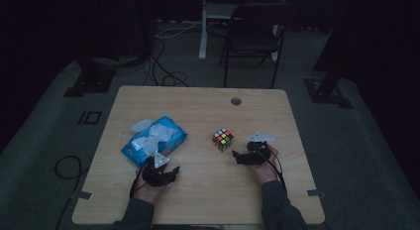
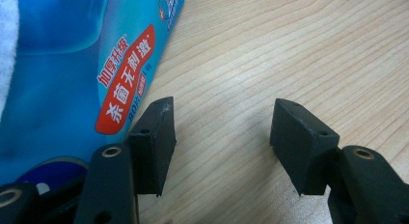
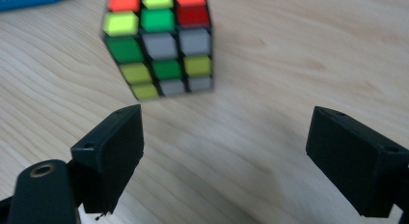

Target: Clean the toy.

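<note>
Item: puzzle cube [image 1: 223, 139], scrambled, resting on the wooden table [image 1: 208, 190] a little right of centre, one corner turned toward the person; the right gripper view shows green, white, yellow-green, orange and red stickers [image 3: 159, 43] on the face toward that gripper. Nearest tool: right gripper [image 1: 236, 156], held low over the table just right of the cube and apart from it, jaws pointing left toward it and spread wide with bare wood between the pads [image 3: 113, 151]; nothing gripped. The right hand [image 1: 265, 163] wraps the gripper body from behind, forearm coming up from the bottom edge in a dark sleeve, grey three-cornered plate on top. Second item: blue wet-wipe pack [image 1: 154, 139], lying at the left of the table, its flap open with a white wipe showing; red label with white print visible [image 2: 123, 84] in the left gripper view. Left gripper [image 1: 173, 171], at the pack's near end, jaws wide apart and empty over bare wood, one pad [image 2: 152, 142] just beside the pack's edge. Left hand [image 1: 151, 183] grasps the body low over the table, sleeve entering from below.
</note>
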### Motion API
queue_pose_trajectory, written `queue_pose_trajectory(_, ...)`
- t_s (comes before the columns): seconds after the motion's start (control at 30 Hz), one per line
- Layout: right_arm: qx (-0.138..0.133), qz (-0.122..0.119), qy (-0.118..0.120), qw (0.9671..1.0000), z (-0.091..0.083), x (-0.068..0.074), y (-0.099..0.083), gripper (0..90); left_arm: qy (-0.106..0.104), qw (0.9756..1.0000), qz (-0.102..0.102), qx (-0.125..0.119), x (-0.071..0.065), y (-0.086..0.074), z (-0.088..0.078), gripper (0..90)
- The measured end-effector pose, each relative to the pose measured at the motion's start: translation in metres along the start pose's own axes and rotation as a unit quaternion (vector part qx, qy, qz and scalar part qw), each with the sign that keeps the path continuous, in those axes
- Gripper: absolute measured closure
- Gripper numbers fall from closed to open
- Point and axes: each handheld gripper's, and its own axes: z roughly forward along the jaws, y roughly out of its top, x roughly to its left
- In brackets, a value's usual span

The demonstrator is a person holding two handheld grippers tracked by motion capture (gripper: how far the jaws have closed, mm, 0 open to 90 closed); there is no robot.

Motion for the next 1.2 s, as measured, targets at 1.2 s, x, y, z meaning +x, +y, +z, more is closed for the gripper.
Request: queue_pose_trajectory(1.2, 0.018, -0.065, 0.039, 0.9969, 0.051, 0.024, 0.052, 32.8, -0.003, 1.0, 0.003, 0.0, 0.0, 0.0, 0.0, 42.3)
